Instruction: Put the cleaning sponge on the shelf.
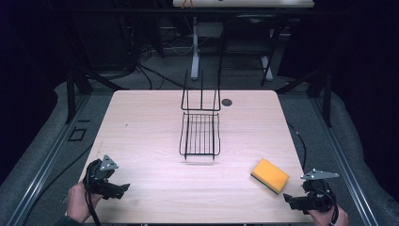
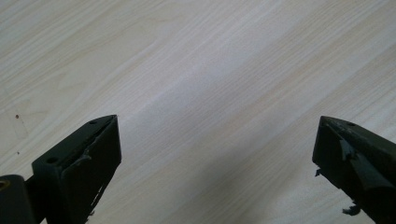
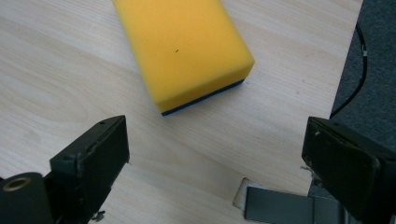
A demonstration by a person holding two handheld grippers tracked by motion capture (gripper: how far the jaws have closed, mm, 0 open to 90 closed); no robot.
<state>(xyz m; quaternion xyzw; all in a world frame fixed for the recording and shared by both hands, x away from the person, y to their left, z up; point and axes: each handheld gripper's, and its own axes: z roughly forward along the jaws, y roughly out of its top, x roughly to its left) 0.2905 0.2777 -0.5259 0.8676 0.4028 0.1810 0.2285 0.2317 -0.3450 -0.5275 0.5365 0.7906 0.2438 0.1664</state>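
sponge waiting near the right gripper

the yellow sponge [image 1: 269,175] is lying flat on the wooden table [image 1: 150,127], near its front right corner, with a dark blue layer showing along its lower edge in the right gripper view. the right gripper [image 3: 215,154] is hovering just short of the sponge at the table's edge, its jaws standing spread wide with nothing between them. the left gripper [image 2: 217,154] is sitting well apart at the front left, jaws also spread over bare wood. a black wire rack [image 1: 200,134] is standing mid-table, beyond both grippers.
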